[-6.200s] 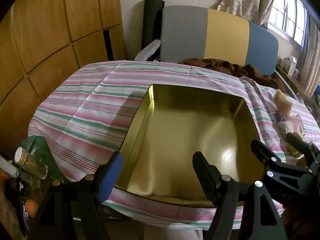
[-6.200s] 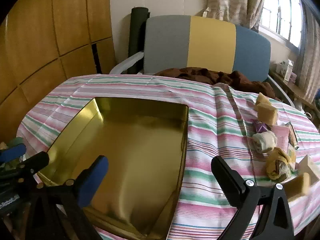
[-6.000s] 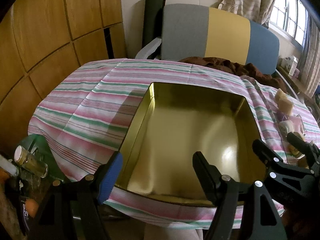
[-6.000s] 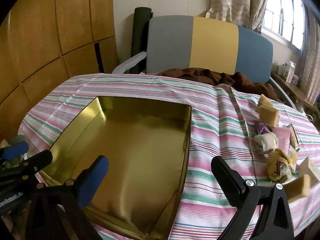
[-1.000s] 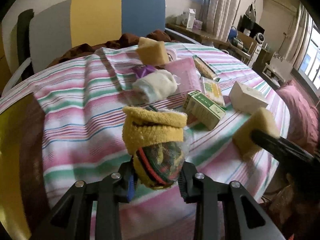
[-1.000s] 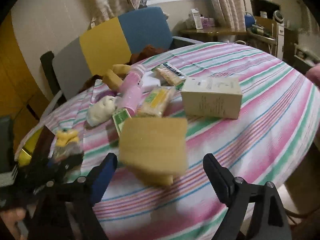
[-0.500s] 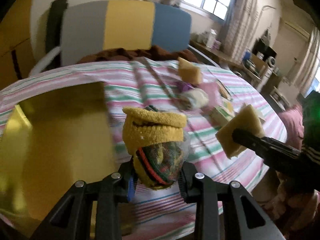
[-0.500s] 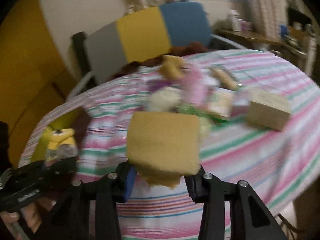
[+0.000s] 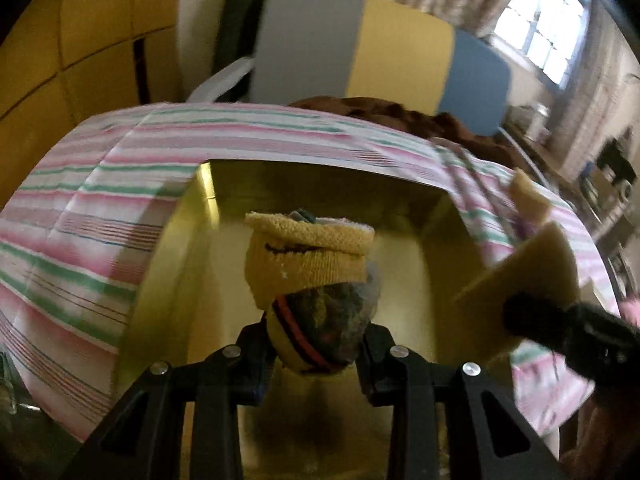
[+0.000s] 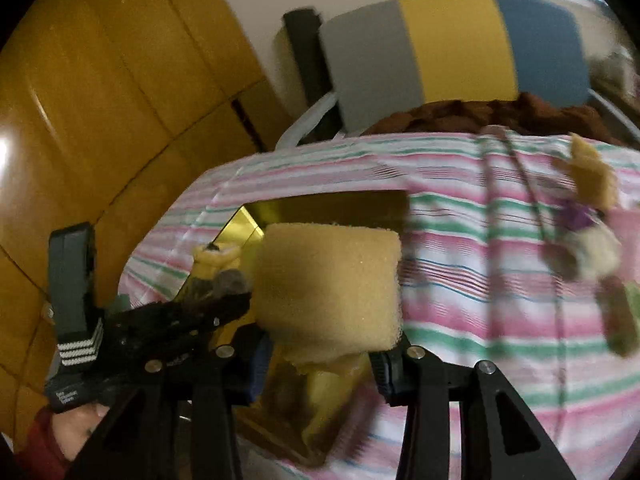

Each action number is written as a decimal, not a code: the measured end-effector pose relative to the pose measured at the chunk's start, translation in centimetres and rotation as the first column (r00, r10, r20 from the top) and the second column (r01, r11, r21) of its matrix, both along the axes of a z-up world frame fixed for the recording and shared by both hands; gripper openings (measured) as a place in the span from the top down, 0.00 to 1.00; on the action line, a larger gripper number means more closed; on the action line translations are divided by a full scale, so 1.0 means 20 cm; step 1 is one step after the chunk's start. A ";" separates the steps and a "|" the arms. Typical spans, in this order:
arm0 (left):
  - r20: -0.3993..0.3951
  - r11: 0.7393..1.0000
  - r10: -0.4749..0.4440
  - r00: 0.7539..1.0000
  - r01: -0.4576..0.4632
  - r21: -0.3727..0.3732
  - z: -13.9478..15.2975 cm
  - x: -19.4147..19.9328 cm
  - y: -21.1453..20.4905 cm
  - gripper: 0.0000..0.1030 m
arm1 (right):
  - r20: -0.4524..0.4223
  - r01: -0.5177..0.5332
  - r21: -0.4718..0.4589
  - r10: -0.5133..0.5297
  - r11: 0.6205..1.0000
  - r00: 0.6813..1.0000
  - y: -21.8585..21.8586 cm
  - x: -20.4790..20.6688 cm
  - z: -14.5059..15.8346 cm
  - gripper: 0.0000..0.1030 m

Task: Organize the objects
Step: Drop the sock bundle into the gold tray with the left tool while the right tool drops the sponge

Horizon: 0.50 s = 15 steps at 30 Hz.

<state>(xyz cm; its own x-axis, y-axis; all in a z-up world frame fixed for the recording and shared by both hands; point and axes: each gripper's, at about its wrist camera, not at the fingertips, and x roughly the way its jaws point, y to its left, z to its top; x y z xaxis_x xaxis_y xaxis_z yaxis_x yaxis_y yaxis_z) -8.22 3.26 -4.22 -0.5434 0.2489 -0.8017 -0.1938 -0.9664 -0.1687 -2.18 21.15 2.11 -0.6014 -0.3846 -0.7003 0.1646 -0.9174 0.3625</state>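
Observation:
My left gripper (image 9: 318, 344) is shut on a rolled yellow sock bundle (image 9: 308, 264) and holds it above the open gold tin box (image 9: 176, 264). My right gripper (image 10: 320, 356) is shut on a yellow sponge (image 10: 328, 280), held over the box's near right corner (image 10: 352, 204). The right gripper and its sponge (image 9: 532, 276) show at the right of the left wrist view. The left gripper with the sock bundle (image 10: 212, 264) shows at the left of the right wrist view.
The striped tablecloth (image 9: 92, 216) covers the round table. Another sponge (image 10: 592, 172), a white roll (image 10: 596, 248) and other small items lie on the right side. A grey, yellow and blue chair back (image 9: 360, 48) stands behind. Wooden panels (image 10: 100, 100) are at the left.
Both grippers have swung left from the pile of items to the gold box, each carrying its load. Six seconds ago both were open and empty over the box.

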 end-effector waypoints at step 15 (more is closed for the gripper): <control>0.106 0.987 0.100 0.989 -0.112 0.112 -0.10 -0.37 -0.25 0.47 | -0.002 0.047 -0.129 -0.048 0.991 0.999 -0.22 -0.40 -0.03 0.20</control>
